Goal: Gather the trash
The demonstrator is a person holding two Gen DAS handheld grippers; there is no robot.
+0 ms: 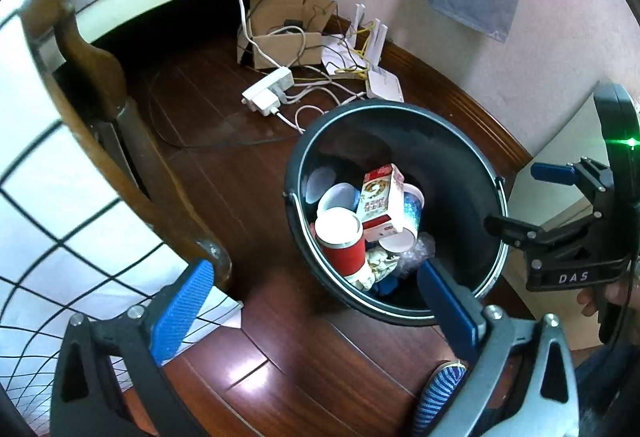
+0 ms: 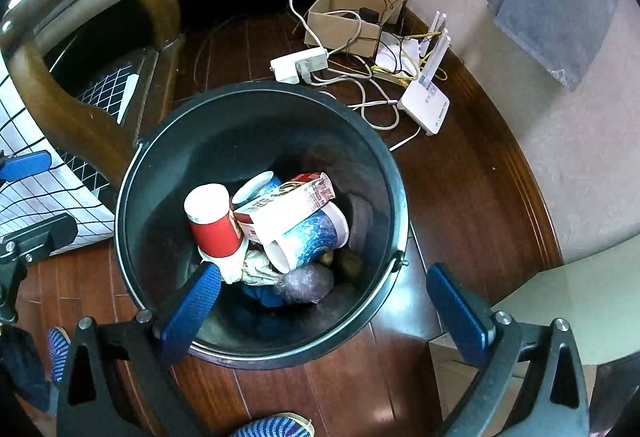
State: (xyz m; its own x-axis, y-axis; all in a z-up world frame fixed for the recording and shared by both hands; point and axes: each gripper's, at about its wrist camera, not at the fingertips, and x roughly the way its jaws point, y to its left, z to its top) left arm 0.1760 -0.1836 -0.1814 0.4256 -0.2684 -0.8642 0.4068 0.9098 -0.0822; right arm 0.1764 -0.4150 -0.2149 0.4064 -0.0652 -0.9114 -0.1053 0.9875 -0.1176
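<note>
A black bucket-style trash bin [image 1: 444, 161] [image 2: 260, 89] stands on the dark wooden floor. Inside lie a red paper cup [image 1: 343, 243] [image 2: 214, 225], a red-and-white carton [image 1: 380, 203] [image 2: 288, 203], a blue patterned cup [image 2: 316, 237], more cups and crumpled wrappers. My left gripper [image 1: 316, 311] hovers open over the bin's near rim, nothing between its blue pads. My right gripper [image 2: 326, 313] is open above the bin's near edge, also with nothing in it. Each gripper shows in the other's view, the right gripper [image 1: 528, 199] at the right edge and the left gripper [image 2: 34, 197] at the left edge.
A curved wooden bed leg [image 1: 96, 77] and a white checked sheet [image 1: 48, 237] stand left of the bin. Behind it lie a power strip [image 2: 300, 65], white router [image 2: 424, 105], cables and a cardboard box [image 2: 348, 13]. A pale cabinet [image 2: 568, 297] is right, a striped slipper [image 1: 440, 393] near.
</note>
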